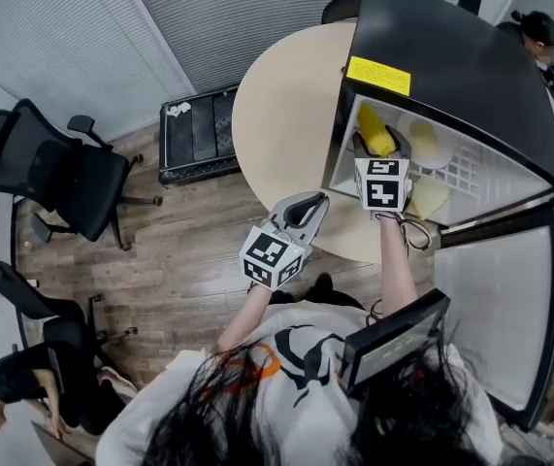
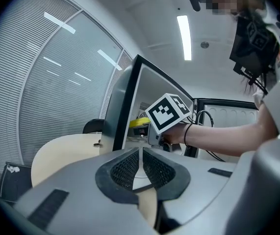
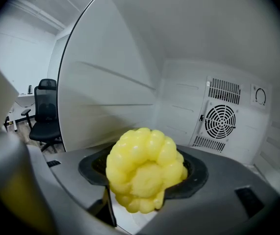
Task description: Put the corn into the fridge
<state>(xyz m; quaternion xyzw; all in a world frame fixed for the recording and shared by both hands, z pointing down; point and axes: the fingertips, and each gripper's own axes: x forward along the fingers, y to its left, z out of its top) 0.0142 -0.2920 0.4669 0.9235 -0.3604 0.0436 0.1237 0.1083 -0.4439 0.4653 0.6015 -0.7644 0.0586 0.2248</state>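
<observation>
The yellow corn cob [image 3: 145, 169] sits clamped end-on between the jaws of my right gripper [image 3: 144, 180], which is shut on it. From the head view the corn [image 1: 376, 132] and right gripper [image 1: 381, 149] reach inside the open black mini fridge [image 1: 451, 56], above its white wire shelf [image 1: 471, 168]. In the right gripper view the fridge's white back wall with a fan grille [image 3: 220, 121] lies ahead. My left gripper [image 1: 301, 210] hovers over the round table's edge, outside the fridge, jaws pressed together with nothing in them [image 2: 140, 156].
The fridge stands on a round beige table [image 1: 286, 115], its door [image 1: 505, 309] swung open at my right. Pale yellow items [image 1: 430, 197] lie on the wire shelf. Black office chairs [image 1: 58, 173] and a black floor unit [image 1: 199, 134] stand on the wooden floor at the left.
</observation>
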